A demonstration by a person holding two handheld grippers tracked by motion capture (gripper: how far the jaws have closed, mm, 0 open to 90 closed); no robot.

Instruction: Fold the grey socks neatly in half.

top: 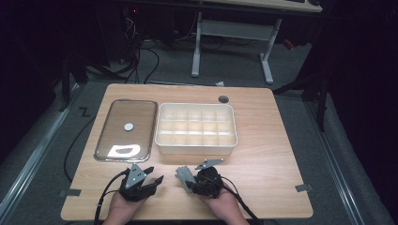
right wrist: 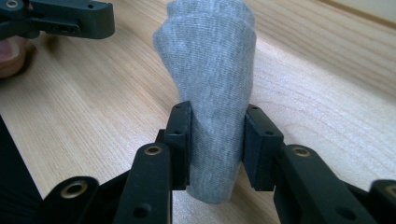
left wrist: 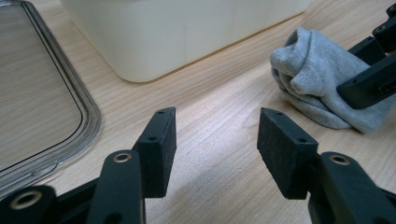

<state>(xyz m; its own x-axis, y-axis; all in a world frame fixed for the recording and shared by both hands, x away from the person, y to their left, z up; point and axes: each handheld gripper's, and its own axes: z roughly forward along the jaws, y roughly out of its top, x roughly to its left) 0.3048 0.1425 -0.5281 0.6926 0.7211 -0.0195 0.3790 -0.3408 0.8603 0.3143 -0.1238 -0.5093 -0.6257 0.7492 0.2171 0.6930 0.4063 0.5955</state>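
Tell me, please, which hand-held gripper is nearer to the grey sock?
Right. The right hand-held gripper has its pads pressed on the grey sock. The left hand-held gripper sits open beside it, apart from the sock, over bare table.

Rolled grey sock [right wrist: 212, 88] on the wooden table, clamped between jaws
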